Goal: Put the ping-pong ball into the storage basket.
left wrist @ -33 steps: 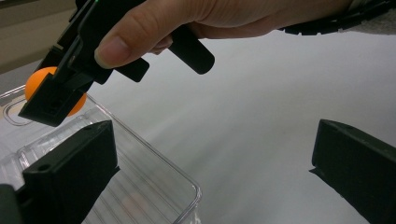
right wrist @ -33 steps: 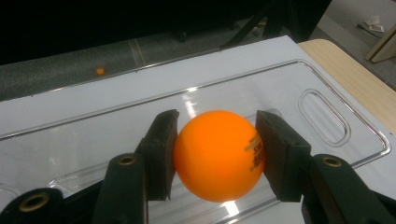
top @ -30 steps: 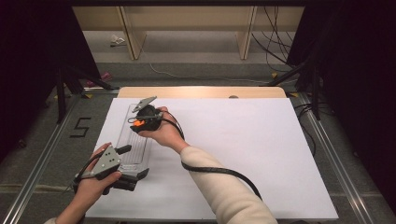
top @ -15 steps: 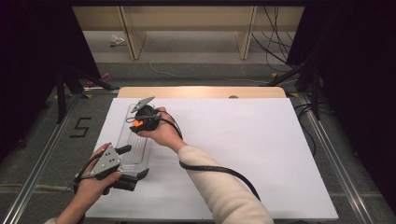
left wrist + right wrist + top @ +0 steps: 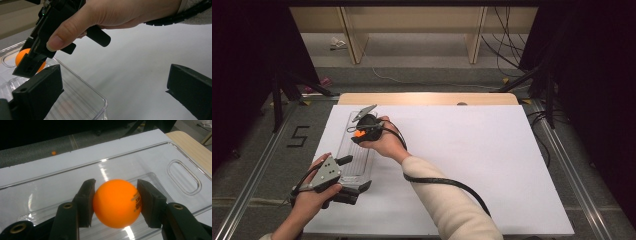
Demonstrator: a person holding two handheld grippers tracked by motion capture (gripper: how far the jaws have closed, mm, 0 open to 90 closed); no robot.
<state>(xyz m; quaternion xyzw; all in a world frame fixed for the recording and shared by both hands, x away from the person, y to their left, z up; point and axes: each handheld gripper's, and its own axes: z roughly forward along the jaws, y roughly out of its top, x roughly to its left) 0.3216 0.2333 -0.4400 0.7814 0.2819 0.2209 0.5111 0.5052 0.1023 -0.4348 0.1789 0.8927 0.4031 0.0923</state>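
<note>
Lab-like recording bay; black curtains (image 5: 252,75), loose floor cables (image 5: 507,50), white-covered table (image 5: 492,165)

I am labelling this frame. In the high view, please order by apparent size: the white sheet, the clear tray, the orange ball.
1. white sheet, by far the largest.
2. clear tray, a long narrow box at the sheet's left side.
3. orange ball, a small spot held in the right gripper over the tray.
</note>
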